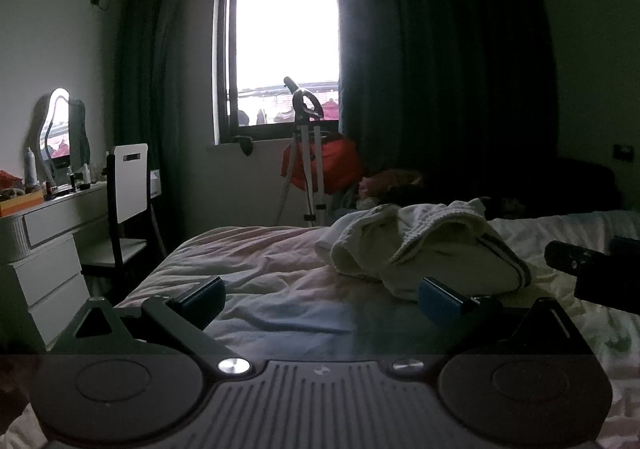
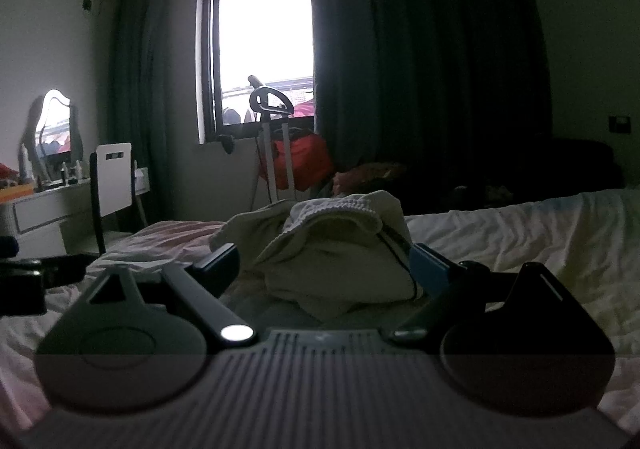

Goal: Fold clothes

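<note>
We see the cream knitted garment [image 2: 336, 253] lying crumpled mid-bed, well in from the bed [image 1: 248, 261] foot edge, soft, light and floppy, so with both left tongs [image 1: 320, 295] and right tongs [image 2: 324, 265] wide open and empty we'd pinch its ribbed hem.
</note>
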The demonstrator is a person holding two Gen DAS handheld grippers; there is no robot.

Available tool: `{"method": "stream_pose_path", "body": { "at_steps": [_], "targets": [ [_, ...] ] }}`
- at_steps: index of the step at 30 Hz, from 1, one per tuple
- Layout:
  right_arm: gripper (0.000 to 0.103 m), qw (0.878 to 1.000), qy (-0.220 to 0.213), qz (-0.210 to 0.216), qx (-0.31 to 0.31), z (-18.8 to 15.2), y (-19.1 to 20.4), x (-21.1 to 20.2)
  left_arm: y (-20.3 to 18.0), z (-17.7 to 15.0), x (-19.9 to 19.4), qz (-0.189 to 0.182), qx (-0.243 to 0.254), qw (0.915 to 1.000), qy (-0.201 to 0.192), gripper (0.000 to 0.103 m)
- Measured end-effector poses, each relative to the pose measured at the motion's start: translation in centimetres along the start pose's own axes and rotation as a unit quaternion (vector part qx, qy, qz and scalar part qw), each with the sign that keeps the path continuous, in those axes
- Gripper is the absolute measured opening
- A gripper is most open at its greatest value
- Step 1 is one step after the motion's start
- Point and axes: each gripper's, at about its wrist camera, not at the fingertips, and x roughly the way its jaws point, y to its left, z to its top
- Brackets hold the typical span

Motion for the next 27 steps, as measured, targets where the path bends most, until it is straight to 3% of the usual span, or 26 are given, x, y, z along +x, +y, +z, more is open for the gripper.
{"method": "stream_pose_path", "body": {
  "at_steps": [27],
  "targets": [
    [0.093, 1.0, -0.001, -0.008, 0.002, -0.11, 0.19, -0.23, 0.16, 0.0, -0.16, -0.002, -0.004, 1.0, -0.006, 0.103]
  ]
}}
